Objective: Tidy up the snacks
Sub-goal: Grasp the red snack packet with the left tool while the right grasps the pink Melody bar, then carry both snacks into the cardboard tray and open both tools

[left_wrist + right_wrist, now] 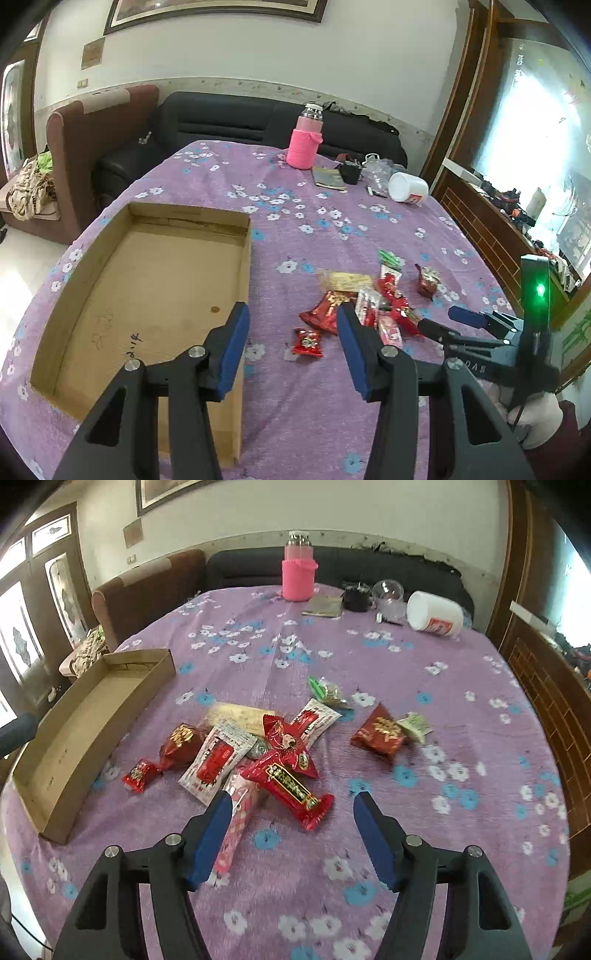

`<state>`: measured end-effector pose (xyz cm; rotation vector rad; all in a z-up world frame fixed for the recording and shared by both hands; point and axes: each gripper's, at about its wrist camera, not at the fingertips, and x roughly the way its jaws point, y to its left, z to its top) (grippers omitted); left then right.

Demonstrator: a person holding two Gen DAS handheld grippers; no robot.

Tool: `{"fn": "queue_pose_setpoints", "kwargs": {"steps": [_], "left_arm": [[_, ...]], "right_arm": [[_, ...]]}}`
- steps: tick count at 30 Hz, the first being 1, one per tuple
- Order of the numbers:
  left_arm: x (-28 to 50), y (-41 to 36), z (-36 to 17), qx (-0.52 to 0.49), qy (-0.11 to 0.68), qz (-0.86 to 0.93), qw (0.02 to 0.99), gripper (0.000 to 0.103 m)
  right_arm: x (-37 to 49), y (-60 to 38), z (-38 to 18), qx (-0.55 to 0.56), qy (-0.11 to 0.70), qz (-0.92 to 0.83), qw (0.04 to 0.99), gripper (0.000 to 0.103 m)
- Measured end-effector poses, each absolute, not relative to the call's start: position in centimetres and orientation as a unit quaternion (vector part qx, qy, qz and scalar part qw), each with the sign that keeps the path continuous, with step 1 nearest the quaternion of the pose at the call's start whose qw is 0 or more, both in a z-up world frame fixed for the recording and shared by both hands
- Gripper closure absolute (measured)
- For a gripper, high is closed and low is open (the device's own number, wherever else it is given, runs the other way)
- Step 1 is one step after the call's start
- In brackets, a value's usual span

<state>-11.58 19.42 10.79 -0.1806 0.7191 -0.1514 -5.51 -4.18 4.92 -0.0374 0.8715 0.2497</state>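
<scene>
A shallow empty cardboard box (147, 280) lies on the left of the purple flowered tablecloth (295, 406). My left gripper (291, 314) hangs open over the box's right wall with nothing between its fingers. To its right is a heap of snack packets (365, 302), with a small red candy (308, 343) nearest. My right gripper (293, 801) is open above the near end of the heap. A long red packet (291, 786) lies on the cloth below its gap, and a pink packet (236, 823) lies by its left finger. The box (92, 716) sits at the left.
A red packet (380, 733) and a green-white one (415, 725) lie apart to the right. At the far edge stand a pink bottle (298, 572), a notebook (325, 606) and a tipped white tub (434, 616). Sofas stand behind the table.
</scene>
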Motion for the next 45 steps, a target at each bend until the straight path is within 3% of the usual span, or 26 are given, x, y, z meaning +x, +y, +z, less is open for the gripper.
{"fn": "queue_pose_setpoints", "kwargs": {"steps": [7, 11, 13, 16, 28, 37, 38, 39, 41, 45], "left_arm": [[-10.2, 19.7, 9.5, -0.106, 0.375, -0.086, 0.917, 0.055], [-9.0, 19.4, 9.3, -0.112, 0.393, -0.122, 0.905, 0.053], [-8.3, 19.0, 9.2, -0.102, 0.405, -0.131, 0.899, 0.053], [-7.2, 17.7, 9.0, -0.077, 0.416, -0.151, 0.893, 0.053], [-0.4, 11.7, 4.4, 0.051, 0.485, -0.155, 0.859, 0.054], [1.3, 9.1, 2.5, 0.102, 0.509, -0.171, 0.837, 0.052], [1.4, 8.6, 2.3, 0.108, 0.510, -0.169, 0.837, 0.055], [1.4, 8.4, 2.1, 0.109, 0.511, -0.167, 0.836, 0.066], [1.2, 8.1, 2.1, 0.101, 0.507, -0.165, 0.840, 0.071], [-0.2, 8.8, 3.5, 0.066, 0.483, -0.169, 0.856, 0.071]], "right_arm": [[-6.3, -3.0, 4.0, 0.051, 0.445, 0.174, 0.877, 0.031], [-5.2, -0.8, 2.6, 0.024, 0.453, 0.145, 0.879, 0.034], [-4.3, -0.3, 1.7, 0.027, 0.464, 0.143, 0.874, 0.064], [-4.1, -0.2, 1.0, 0.032, 0.461, 0.137, 0.876, 0.076], [-5.3, -5.2, 0.4, 0.119, 0.433, 0.142, 0.882, 0.078], [-5.3, -5.1, 0.1, 0.121, 0.431, 0.153, 0.881, 0.077], [-5.3, -5.1, 0.1, 0.122, 0.431, 0.153, 0.881, 0.077], [-5.4, -5.1, 0.1, 0.123, 0.431, 0.154, 0.880, 0.077], [-5.4, -5.2, 0.1, 0.126, 0.431, 0.155, 0.880, 0.077], [-5.4, -5.6, 0.0, 0.140, 0.430, 0.162, 0.877, 0.078]]}}
